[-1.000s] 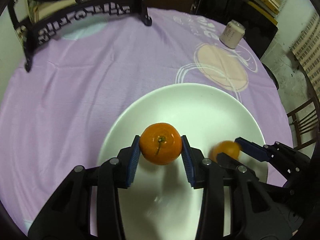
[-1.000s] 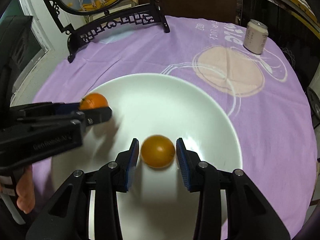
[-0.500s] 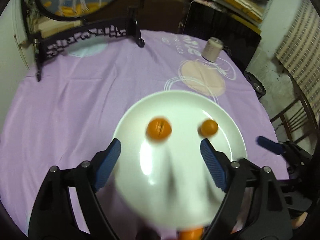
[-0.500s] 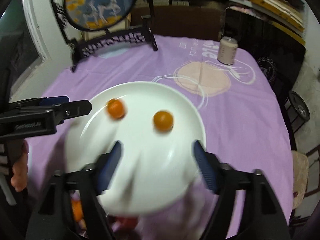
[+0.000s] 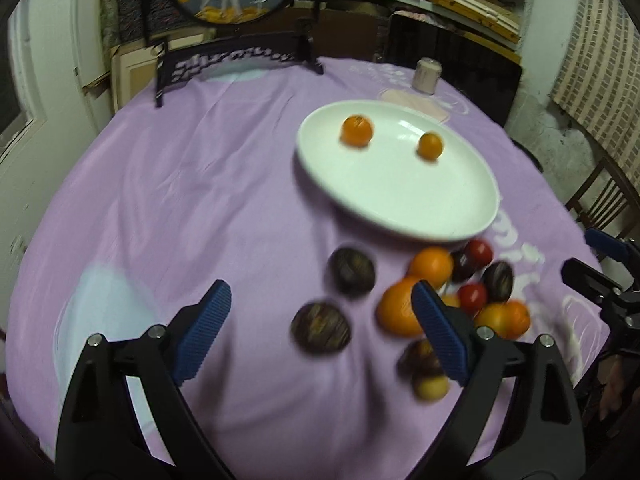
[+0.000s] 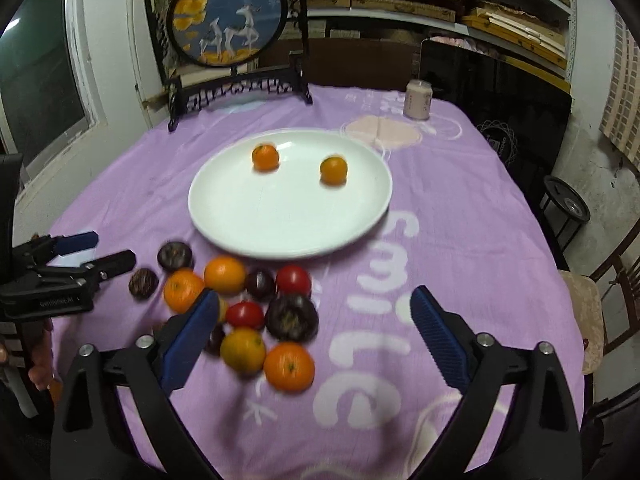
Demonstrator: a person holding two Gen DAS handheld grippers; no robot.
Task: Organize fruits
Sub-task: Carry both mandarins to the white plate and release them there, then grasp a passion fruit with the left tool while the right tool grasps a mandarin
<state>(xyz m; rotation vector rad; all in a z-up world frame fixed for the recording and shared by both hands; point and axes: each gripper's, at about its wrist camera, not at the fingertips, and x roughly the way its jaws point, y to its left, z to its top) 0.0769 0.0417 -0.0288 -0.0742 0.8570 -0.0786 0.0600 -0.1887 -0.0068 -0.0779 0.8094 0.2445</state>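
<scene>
A white plate [image 5: 420, 208] [image 6: 256, 224] on the purple cloth holds two oranges [image 5: 357, 130] [image 5: 430, 145], also in the right wrist view [image 6: 265, 157] [image 6: 333, 169]. In front of the plate lies a loose heap of fruit: oranges [image 6: 225, 274], red tomatoes [image 6: 293, 279] and dark purple fruits [image 6: 291, 317] [image 5: 352, 271]. My left gripper [image 5: 320, 336] is open and empty above the near cloth, left of the heap. My right gripper [image 6: 312, 332] is open and empty above the heap's near right side. Each gripper shows at the edge of the other's view [image 6: 76, 254] [image 5: 596, 256].
A round painted screen on a black stand [image 6: 228, 20] stands at the table's far edge. A pale can [image 6: 417, 100] stands at the far right. A dark panel [image 6: 496, 92] and chairs [image 6: 616, 280] are beyond the table on the right.
Both grippers let go of their oranges on the plate, opened wide, and pulled back and up. The fruit heap in front of the plate has come into view.
</scene>
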